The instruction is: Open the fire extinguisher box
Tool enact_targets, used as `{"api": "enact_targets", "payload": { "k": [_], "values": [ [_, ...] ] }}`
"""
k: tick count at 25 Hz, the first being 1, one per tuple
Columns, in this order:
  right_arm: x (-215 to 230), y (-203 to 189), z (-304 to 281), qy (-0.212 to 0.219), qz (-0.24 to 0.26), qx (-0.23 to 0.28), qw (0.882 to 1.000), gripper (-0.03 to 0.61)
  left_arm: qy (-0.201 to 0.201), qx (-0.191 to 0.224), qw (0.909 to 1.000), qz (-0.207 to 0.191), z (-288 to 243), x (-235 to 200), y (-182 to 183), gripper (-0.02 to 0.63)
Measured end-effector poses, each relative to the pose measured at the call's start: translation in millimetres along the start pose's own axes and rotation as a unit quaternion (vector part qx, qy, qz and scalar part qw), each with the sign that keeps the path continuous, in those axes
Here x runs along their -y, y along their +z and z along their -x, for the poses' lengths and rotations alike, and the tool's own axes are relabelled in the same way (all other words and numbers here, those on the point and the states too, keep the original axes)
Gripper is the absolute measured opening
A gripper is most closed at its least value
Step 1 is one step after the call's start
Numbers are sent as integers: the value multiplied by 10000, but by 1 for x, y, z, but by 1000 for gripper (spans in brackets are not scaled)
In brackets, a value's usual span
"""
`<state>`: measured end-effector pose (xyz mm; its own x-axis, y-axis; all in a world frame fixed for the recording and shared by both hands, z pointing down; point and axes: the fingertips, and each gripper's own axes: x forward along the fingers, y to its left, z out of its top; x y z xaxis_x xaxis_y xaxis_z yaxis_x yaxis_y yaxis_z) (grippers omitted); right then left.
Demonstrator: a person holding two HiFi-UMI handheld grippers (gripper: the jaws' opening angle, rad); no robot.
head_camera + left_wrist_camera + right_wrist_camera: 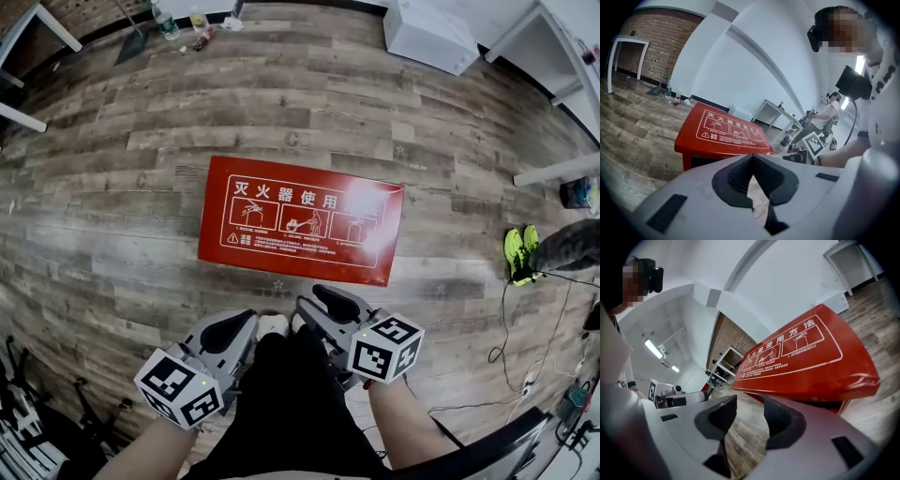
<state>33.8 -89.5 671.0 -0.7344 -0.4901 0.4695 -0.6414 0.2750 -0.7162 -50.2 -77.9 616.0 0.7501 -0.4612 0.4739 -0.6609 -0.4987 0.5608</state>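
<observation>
Task item: I find the red box [300, 220] lying on the wood floor [112, 187], its top face up. That face carries white printed instruction panels. As far as I can see the box is closed.
Location: the box sits in the middle of the head view, ahead of both tools and touched by neither.
Left side: the left hand-held gripper [752, 159] is clenched. In its own view the dark pads meet at the tips with nothing between them. It points at the box's near side, a little apart from it.
Right side: the right hand-held gripper [750, 404] is released. Its jaws stand apart and only floor shows through the gap. The box's red edge lies just beyond them.
Surroundings: a white cabinet [431, 33] stands on the far side of the floor. A pair of green shoes [520, 253] sits to the right, well apart from the box.
</observation>
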Motion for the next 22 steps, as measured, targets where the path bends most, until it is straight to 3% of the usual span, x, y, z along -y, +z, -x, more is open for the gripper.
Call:
{"api": "enact_targets", "payload": {
  "k": [7,15,22],
  "values": [
    [30,-11,-23,225,-705,809,9940,166,-157,159,9997,-118,-22,-14,-14,2],
    [31,-2,-36,712,-273,1284,9888,169,-251,288,9990,-249,-30,-26,-29,2],
    [35,7,-37,1032,-678,1601,9794,167,-267,415,9982,-338,-32,-25,-23,2]
  ]
}}
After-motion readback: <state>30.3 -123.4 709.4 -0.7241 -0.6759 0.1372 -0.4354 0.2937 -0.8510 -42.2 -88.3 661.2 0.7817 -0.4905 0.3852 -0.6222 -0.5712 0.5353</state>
